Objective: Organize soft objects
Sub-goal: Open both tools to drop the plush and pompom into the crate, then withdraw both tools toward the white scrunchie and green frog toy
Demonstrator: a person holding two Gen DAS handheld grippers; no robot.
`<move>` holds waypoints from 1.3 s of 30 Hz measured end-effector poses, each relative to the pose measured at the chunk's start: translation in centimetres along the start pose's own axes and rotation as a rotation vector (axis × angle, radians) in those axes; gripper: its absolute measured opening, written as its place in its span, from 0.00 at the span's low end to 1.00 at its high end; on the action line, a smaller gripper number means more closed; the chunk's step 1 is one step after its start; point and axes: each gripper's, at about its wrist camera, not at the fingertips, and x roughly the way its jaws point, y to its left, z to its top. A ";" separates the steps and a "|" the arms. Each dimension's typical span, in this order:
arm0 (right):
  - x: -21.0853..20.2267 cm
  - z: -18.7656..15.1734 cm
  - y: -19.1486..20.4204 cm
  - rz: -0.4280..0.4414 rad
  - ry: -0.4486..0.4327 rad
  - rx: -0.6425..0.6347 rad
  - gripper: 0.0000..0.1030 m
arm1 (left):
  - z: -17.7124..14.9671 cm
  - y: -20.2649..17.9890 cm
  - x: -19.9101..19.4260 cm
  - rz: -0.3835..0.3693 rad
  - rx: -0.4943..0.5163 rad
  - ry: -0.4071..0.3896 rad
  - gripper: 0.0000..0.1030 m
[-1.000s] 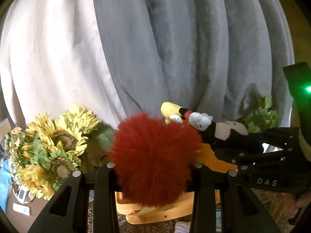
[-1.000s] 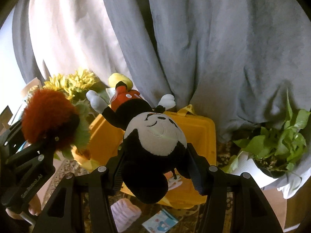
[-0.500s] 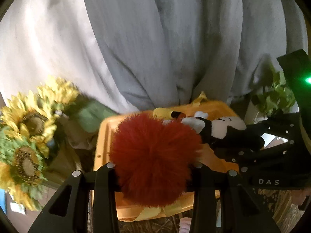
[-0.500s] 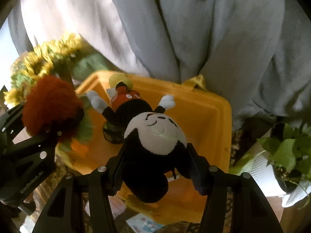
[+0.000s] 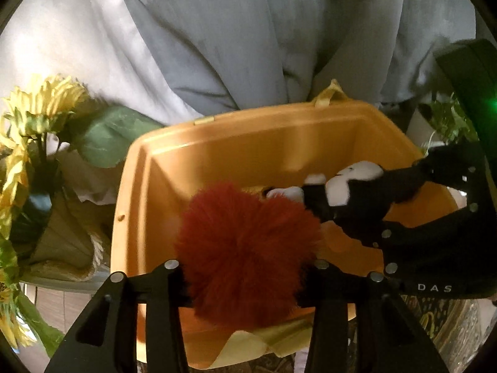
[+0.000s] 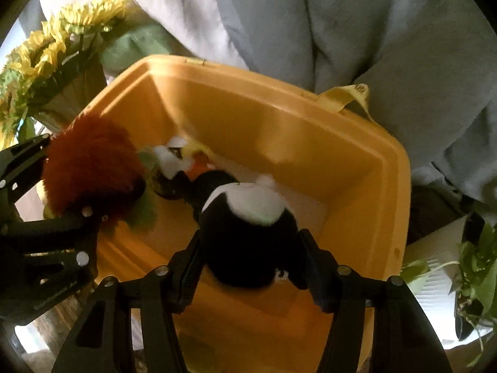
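My left gripper (image 5: 245, 267) is shut on a fluffy red pom-pom toy (image 5: 248, 248) and holds it over the near left part of an open yellow bin (image 5: 279, 130). My right gripper (image 6: 248, 258) is shut on a black, white and red mouse plush (image 6: 245, 217), which hangs head-up into the bin (image 6: 357, 168). The red toy (image 6: 90, 168) and the left gripper (image 6: 46, 248) show at the left in the right wrist view. The plush (image 5: 348, 192) and the right gripper (image 5: 435, 242) show at the right in the left wrist view.
A sunflower bouquet (image 5: 34, 143) stands left of the bin, also in the right wrist view (image 6: 56, 49). Grey and white curtains (image 5: 248, 37) hang behind. A potted green plant (image 6: 475, 267) stands at the right. A yellow strap (image 6: 351, 96) hangs on the bin's far rim.
Both grippers have tilted down and moved forward over the bin. The bin now fills both views, and both toys sit lower, inside its rim.
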 end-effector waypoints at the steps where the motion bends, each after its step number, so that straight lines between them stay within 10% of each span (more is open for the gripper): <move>1: 0.0 0.1 0.0 0.000 0.003 0.000 0.59 | 0.0 0.0 0.2 -0.002 0.004 0.011 0.52; 12: -2.4 -0.2 0.0 -0.042 -0.045 0.030 0.63 | 0.0 -0.5 -0.5 0.022 0.011 0.018 0.78; 39: -16.5 -8.5 1.4 -0.116 -0.437 0.273 0.63 | -3.3 -2.5 -14.7 0.029 -0.060 -0.288 0.83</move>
